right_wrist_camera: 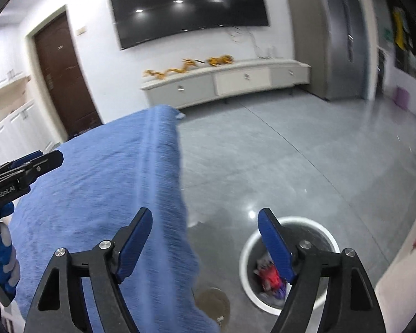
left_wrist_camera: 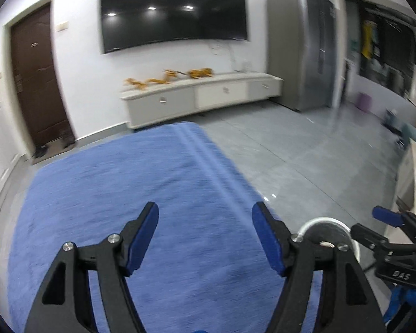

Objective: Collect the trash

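A white round bin (right_wrist_camera: 246, 252) stands on the grey floor beside the blue-covered table (right_wrist_camera: 97, 194). Crumpled red, white and purple wrappers (right_wrist_camera: 269, 276) lie inside it. My right gripper (right_wrist_camera: 205, 238) hangs open above the table's edge and the bin, with nothing between its blue pads. My left gripper (left_wrist_camera: 205, 238) is open over the blue cloth (left_wrist_camera: 124, 183), empty too. In the left wrist view the bin's rim (left_wrist_camera: 323, 220) peeks out behind the right finger, and the right gripper (left_wrist_camera: 388, 219) shows at the right edge. The left gripper (right_wrist_camera: 30, 161) enters the right wrist view from the left.
A long white cabinet (left_wrist_camera: 202, 94) with yellow figures runs under a wall-mounted black TV (left_wrist_camera: 174, 11). A brown door (left_wrist_camera: 36, 80) is at the left, a tall grey fridge (left_wrist_camera: 302, 47) at the right. A brownish stain (right_wrist_camera: 212, 299) marks the floor near the bin.
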`<state>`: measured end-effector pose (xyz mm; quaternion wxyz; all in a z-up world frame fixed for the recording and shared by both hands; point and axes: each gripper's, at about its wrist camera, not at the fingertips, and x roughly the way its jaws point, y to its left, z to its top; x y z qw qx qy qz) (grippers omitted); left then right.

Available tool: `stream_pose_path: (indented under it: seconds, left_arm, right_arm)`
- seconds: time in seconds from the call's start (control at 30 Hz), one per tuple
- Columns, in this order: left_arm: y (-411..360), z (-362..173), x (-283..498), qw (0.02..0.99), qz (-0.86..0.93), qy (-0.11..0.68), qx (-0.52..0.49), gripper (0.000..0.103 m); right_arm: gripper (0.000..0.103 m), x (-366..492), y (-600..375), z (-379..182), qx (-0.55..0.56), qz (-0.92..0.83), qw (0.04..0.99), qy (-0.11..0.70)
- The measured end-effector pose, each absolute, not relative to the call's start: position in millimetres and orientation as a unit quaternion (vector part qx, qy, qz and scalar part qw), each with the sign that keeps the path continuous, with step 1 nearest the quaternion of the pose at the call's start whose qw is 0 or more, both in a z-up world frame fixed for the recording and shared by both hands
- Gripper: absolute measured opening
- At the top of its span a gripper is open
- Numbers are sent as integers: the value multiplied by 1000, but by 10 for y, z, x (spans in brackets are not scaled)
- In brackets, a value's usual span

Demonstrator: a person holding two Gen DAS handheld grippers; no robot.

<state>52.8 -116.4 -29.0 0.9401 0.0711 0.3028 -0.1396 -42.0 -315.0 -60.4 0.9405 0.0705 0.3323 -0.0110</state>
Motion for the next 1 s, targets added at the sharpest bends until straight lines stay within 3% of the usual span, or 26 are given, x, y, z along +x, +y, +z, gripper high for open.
stream_pose_path:
  seconds: [0.07,0.3,0.37,0.67,1.0]
  left_arm:
    - [-909,-243,487,947,-116,293,59,79]
    - [-225,-126,381,963,-49,261,36,84]
    - [-91,-100,368,966,-33,253,38,90]
    - [219,-35,291,974,3,226,29,102]
    - [209,-35,294,975,26,218,34,103]
  right_arm:
    - [83,-365,-2981,-523,56,1,944,324]
    - [97,-206,-2554,-326,28,14,956,293]
    - [100,-167,-2483,-307,22,14,957,287]
    - [102,-87,-2316,-275,11,14,962,274]
    - [103,-58,-2390,-252,15,-12,965,261]
